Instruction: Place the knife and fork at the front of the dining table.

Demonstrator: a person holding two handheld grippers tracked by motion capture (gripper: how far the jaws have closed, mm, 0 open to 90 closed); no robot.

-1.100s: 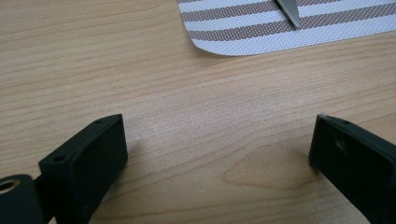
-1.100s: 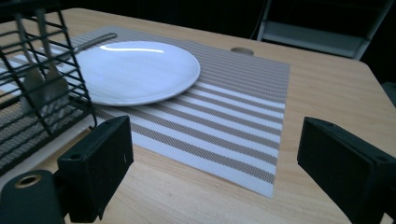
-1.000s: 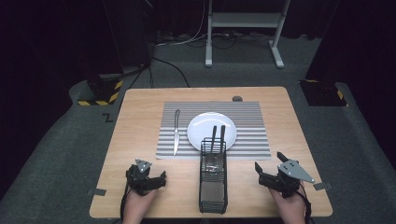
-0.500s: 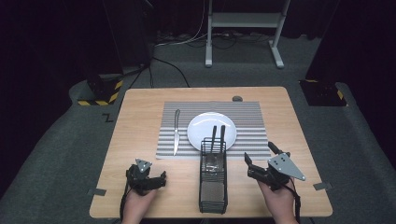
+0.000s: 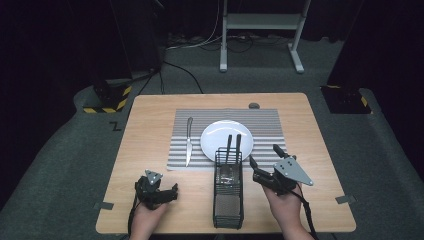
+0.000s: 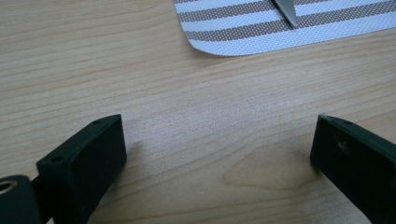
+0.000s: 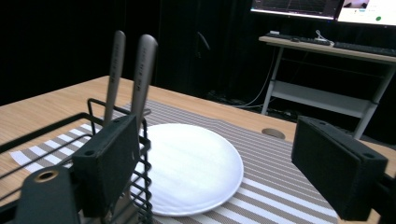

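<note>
The right tool [image 5: 262,162], empty and wide though its jaws had just begun narrowing, had swung in from the tabletop's edge toward the two handles [image 5: 233,146] in the basket [image 5: 228,200] just left of it, seemingly to pull one out, while the left tool [image 5: 172,190] rested released.

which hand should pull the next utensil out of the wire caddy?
Right. The right gripper sits beside the caddy, jaws open, the two handles close ahead. The left gripper rests low on the table, facing the placemat.
</note>
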